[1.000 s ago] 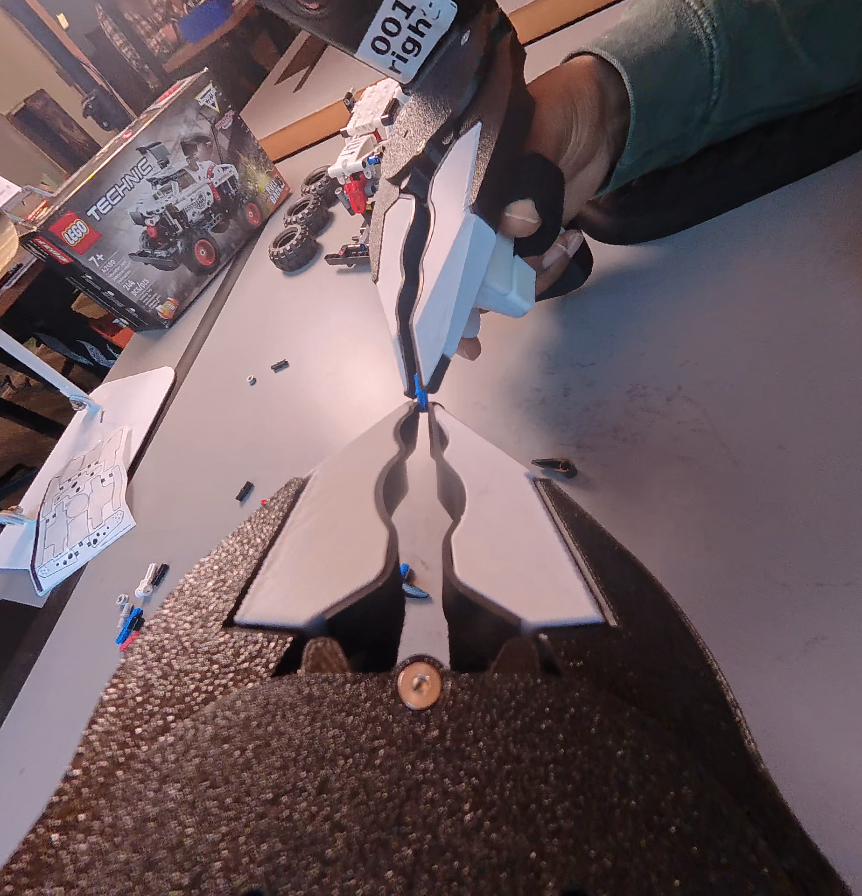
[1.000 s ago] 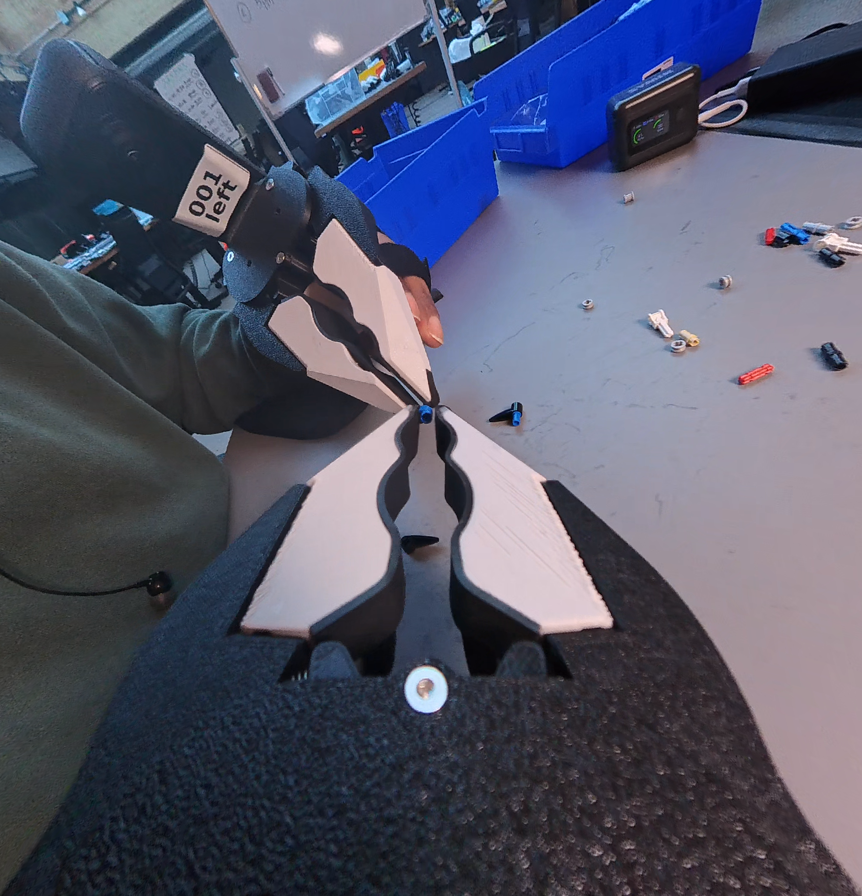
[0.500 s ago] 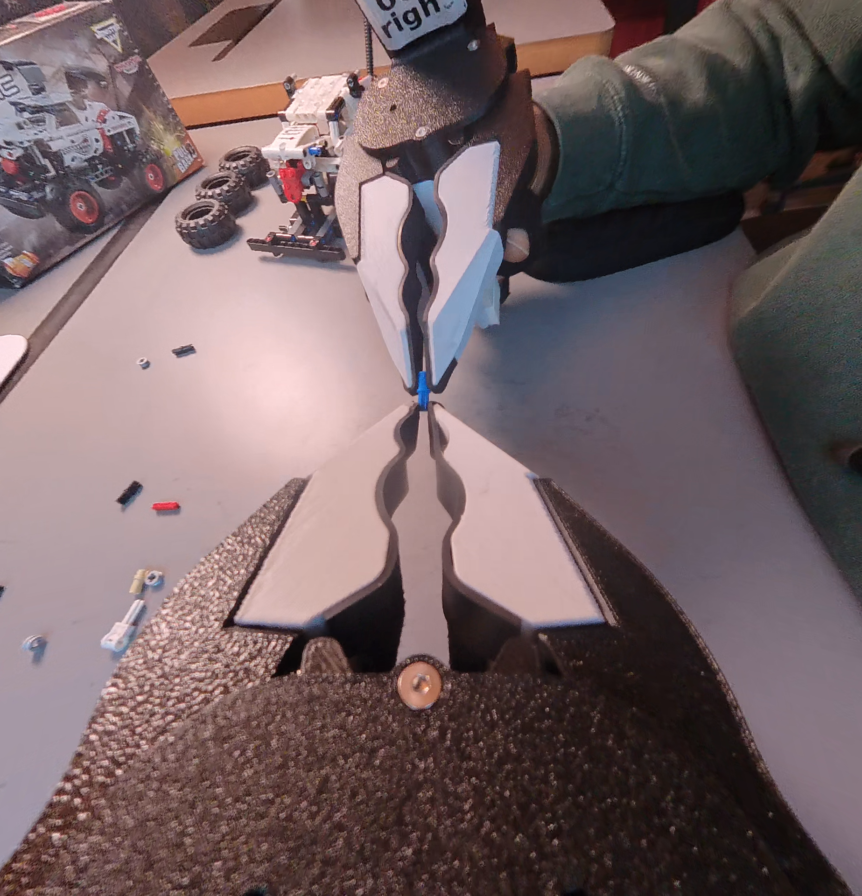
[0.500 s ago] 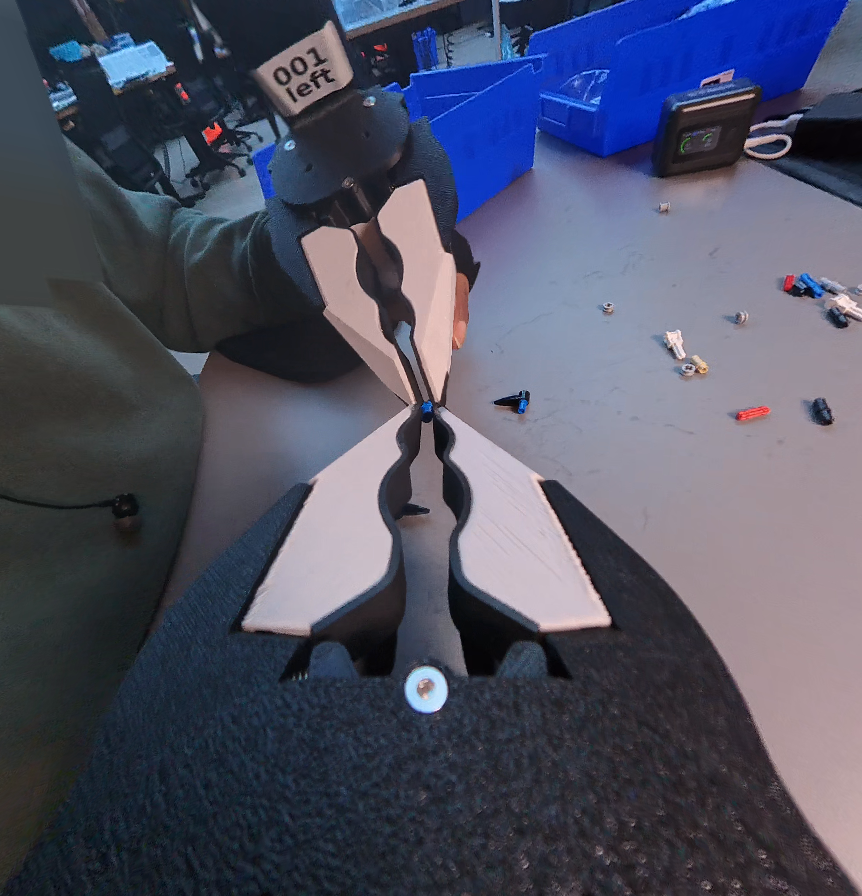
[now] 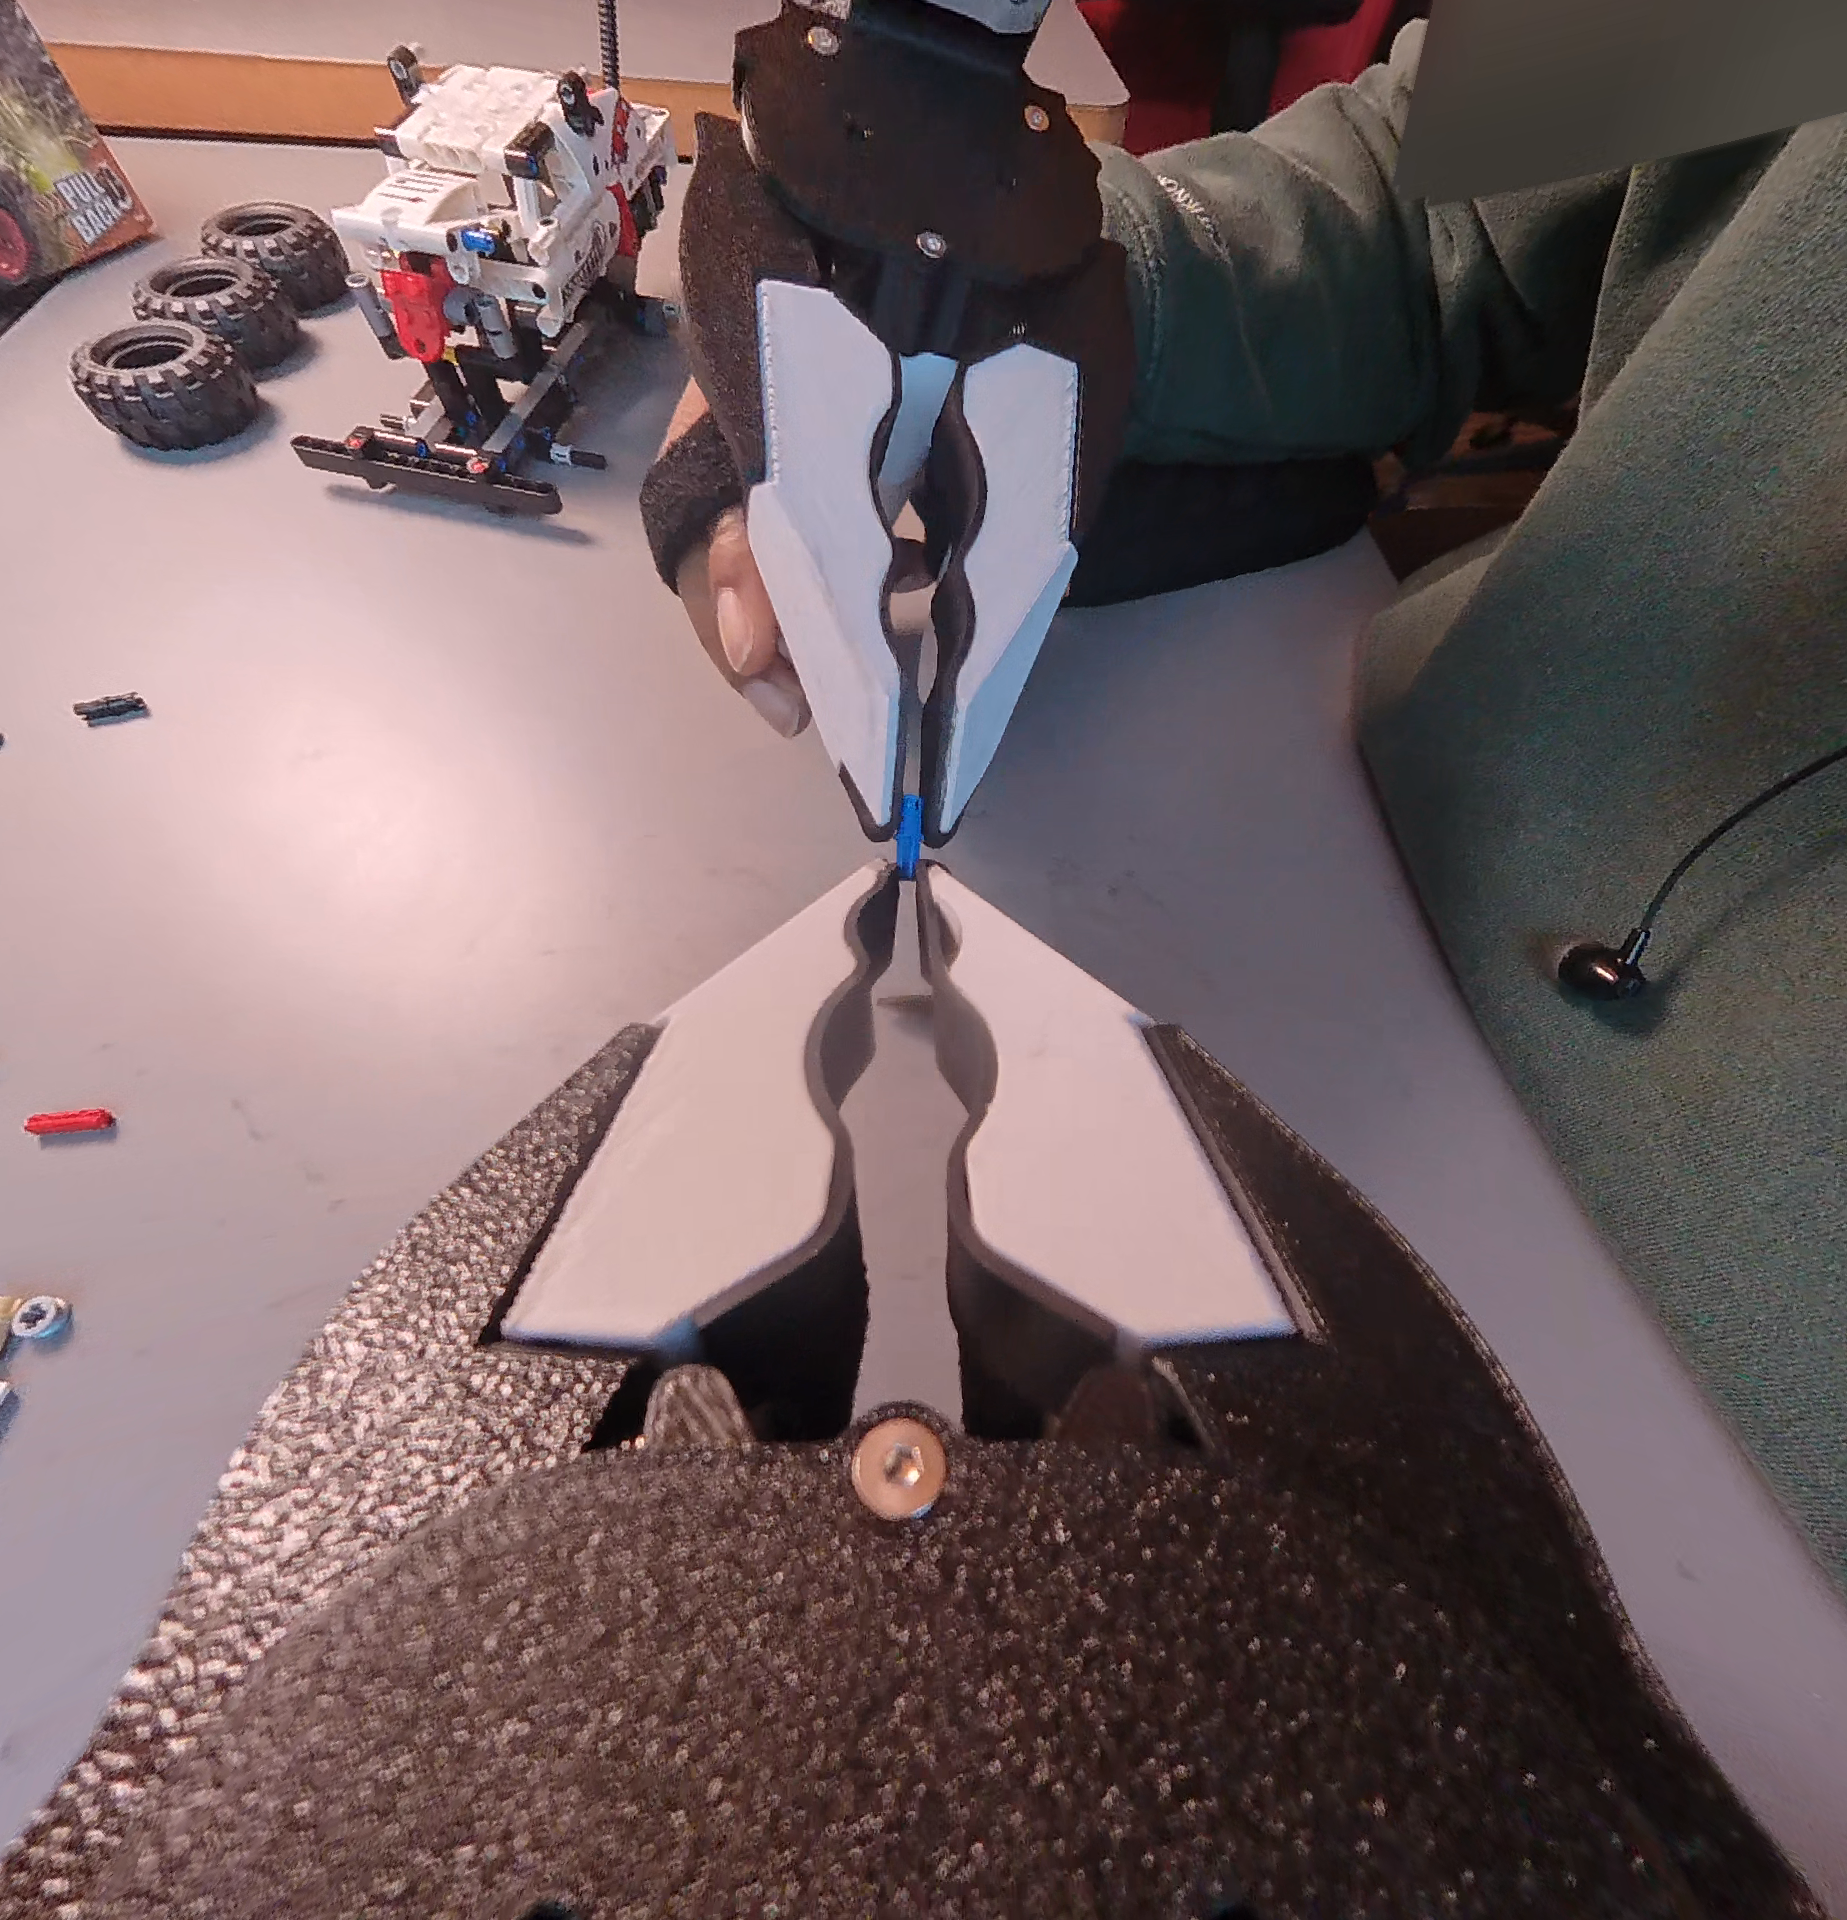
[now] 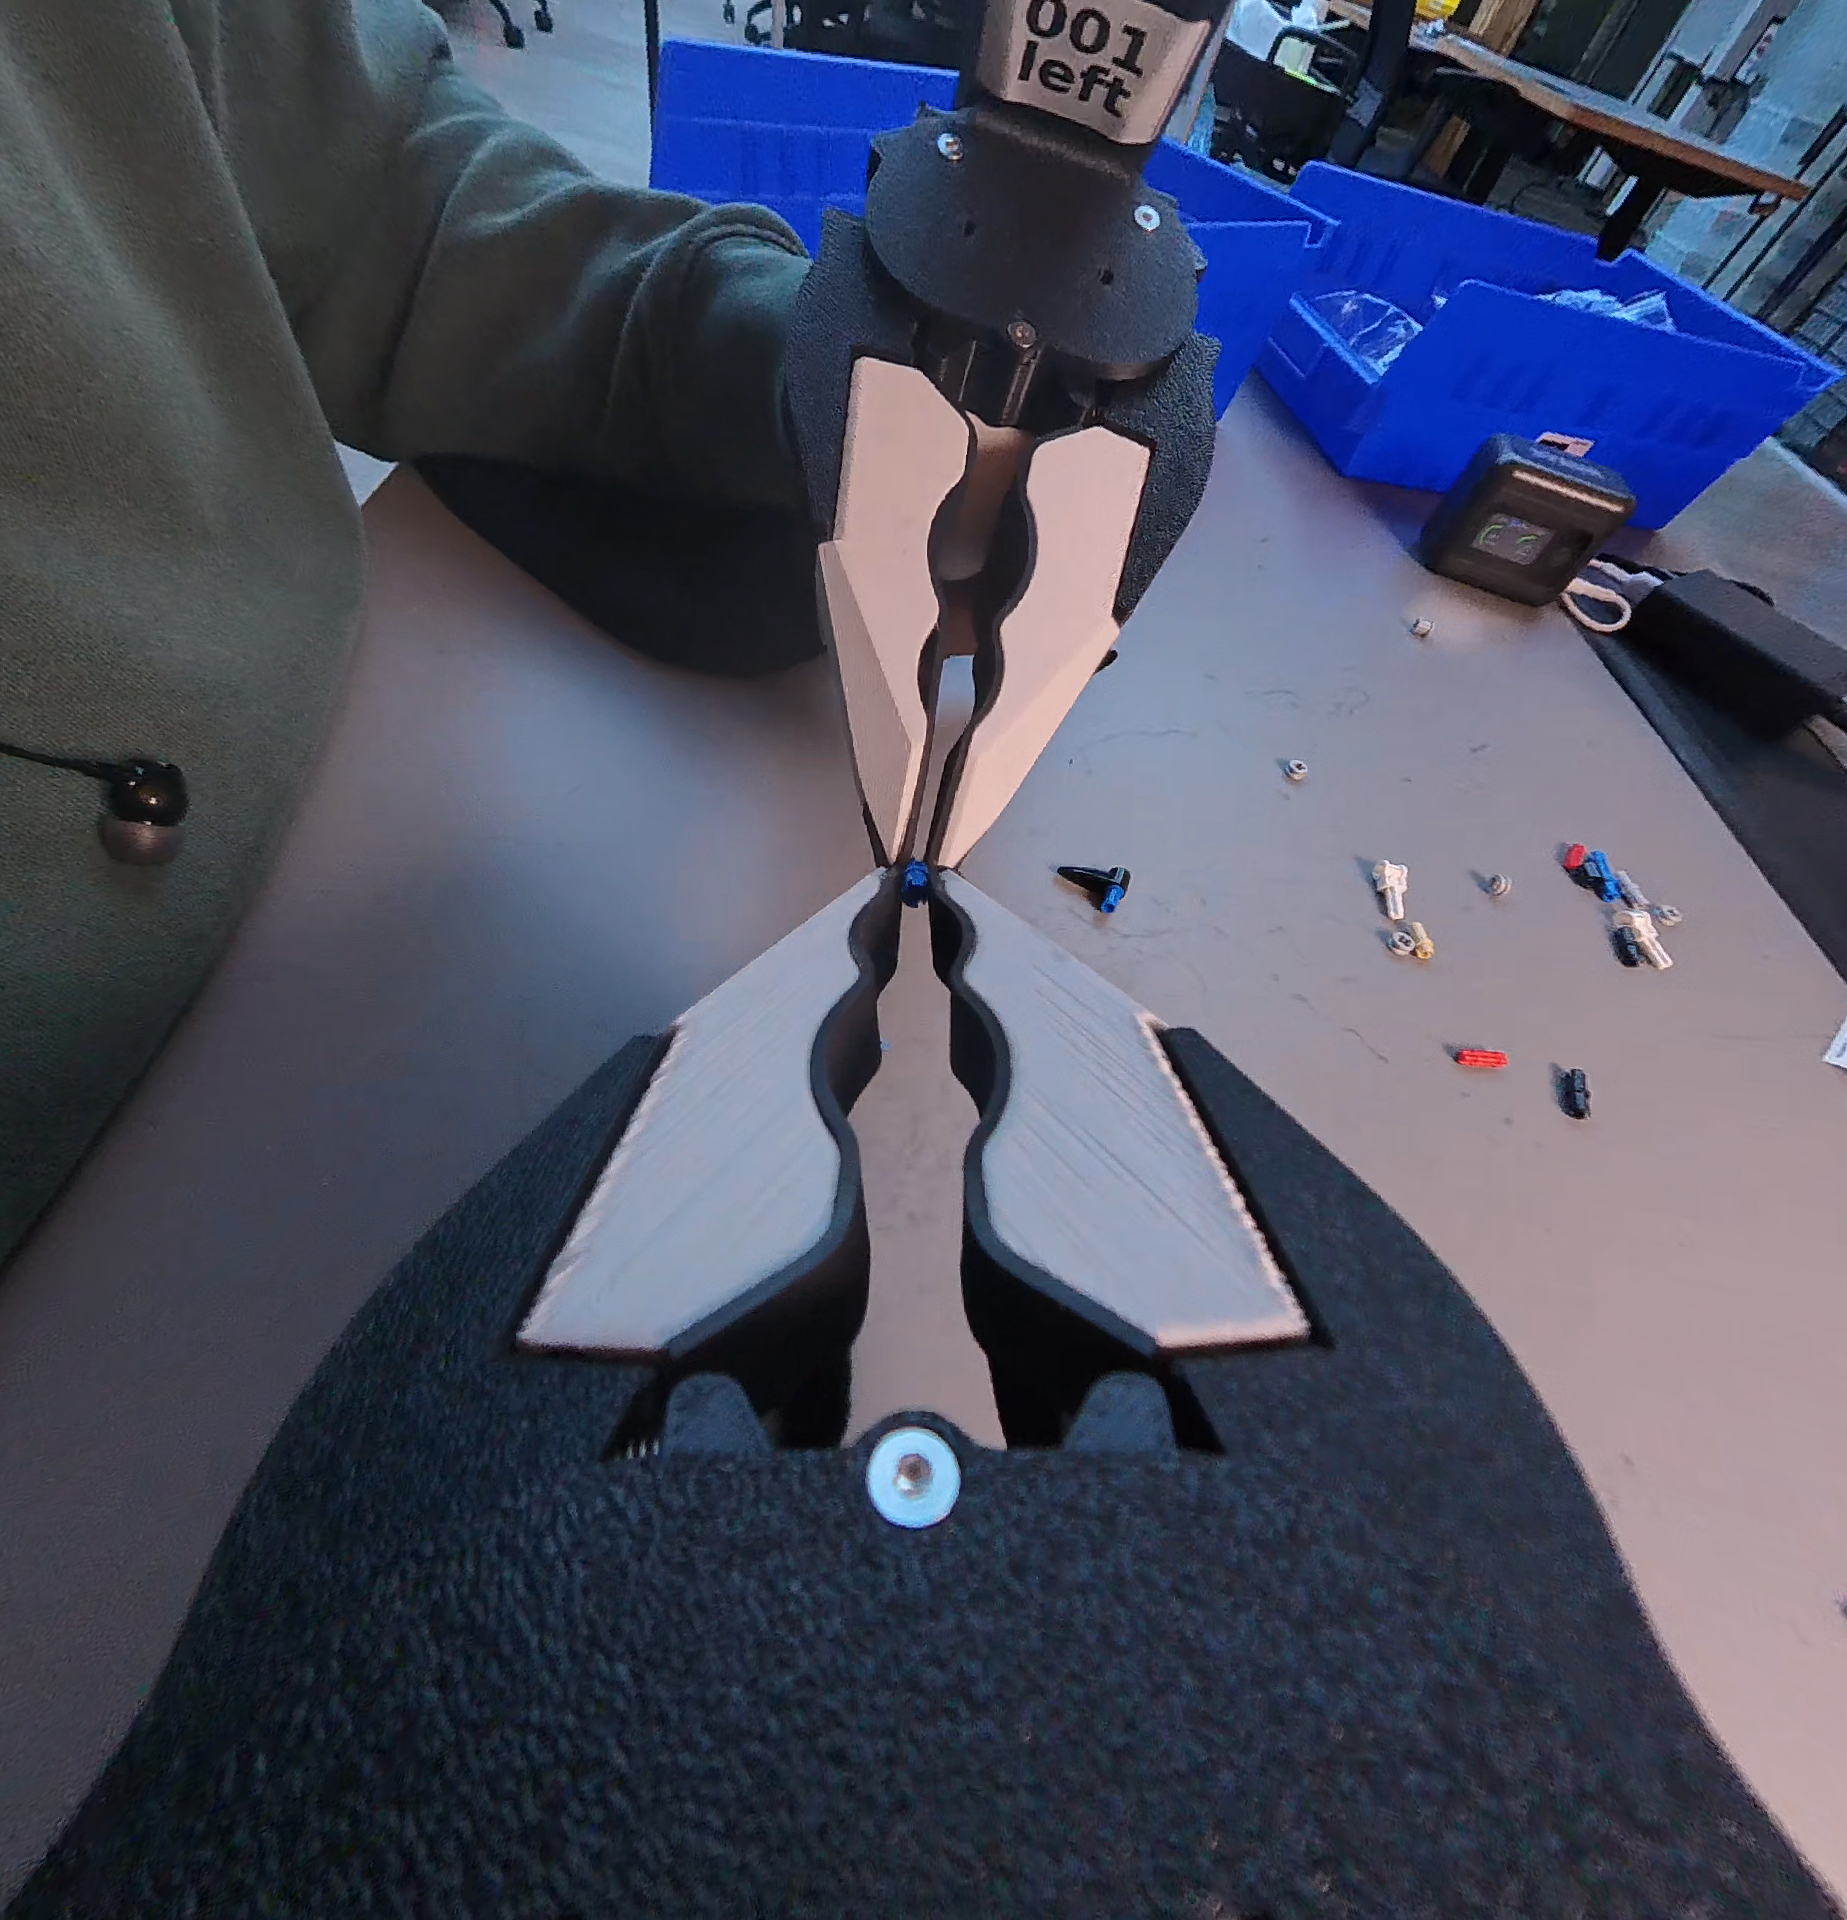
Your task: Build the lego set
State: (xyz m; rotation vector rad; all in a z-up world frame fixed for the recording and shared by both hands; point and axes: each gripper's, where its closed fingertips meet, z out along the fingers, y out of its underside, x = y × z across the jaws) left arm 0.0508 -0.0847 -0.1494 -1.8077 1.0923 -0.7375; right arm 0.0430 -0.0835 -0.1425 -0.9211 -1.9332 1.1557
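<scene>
Both tongs narrow, tip to tip mid-frame, left tongs (image 5: 906, 883) and right tongs (image 6: 914, 891) both pinching one blue pin (image 5: 908, 837). Truck chassis (image 5: 503, 270) upper left is partly built; three tyres (image 5: 186, 348) unmounted, loose pins (image 6: 1521, 935) scattered on the surface (image 5: 379, 779).

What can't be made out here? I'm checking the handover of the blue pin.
- Blue pin: its ends hidden between the fingertips of both grippers, in both views.
- Lego box: cut off by the left wrist view's edge.
- Loose pieces: too small to identify, right wrist view.
</scene>
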